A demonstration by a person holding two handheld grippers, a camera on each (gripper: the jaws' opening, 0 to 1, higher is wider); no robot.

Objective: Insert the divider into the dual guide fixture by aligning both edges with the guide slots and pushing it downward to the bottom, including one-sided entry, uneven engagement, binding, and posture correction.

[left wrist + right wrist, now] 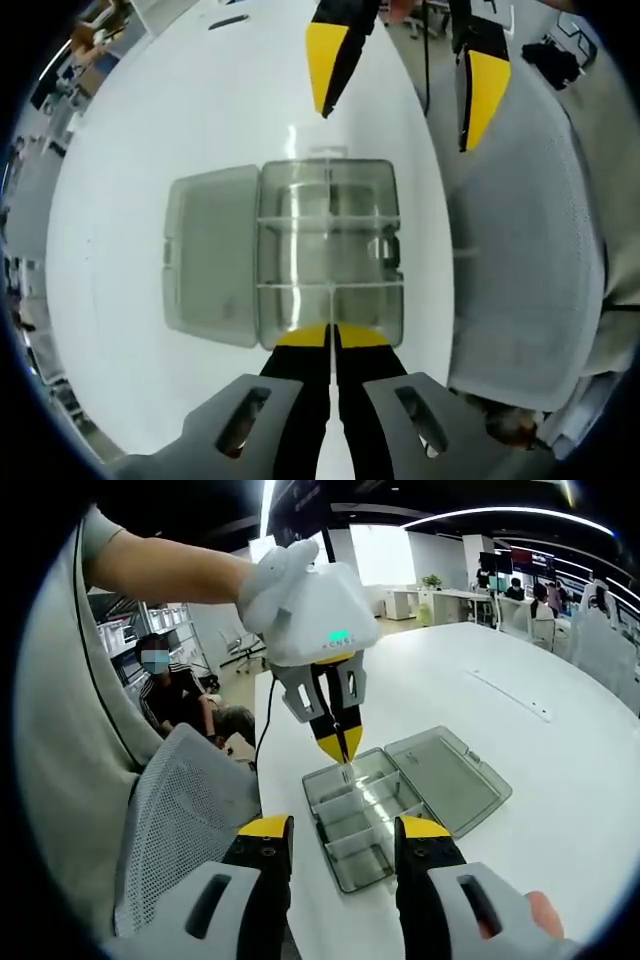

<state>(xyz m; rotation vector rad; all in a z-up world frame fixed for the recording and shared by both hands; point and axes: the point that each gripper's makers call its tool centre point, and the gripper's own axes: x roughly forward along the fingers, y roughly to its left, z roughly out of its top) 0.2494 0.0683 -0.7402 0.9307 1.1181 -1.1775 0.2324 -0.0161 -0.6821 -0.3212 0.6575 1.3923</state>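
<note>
Clear plastic box (330, 250), lid open, holds dividers; left gripper (340, 742) pinches one, right gripper (340, 842) fingers apart.

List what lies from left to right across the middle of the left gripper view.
White table → open lid of the clear box → compartmented tray of the box, with the left gripper shut at its near edge → grey mesh chair.
</note>
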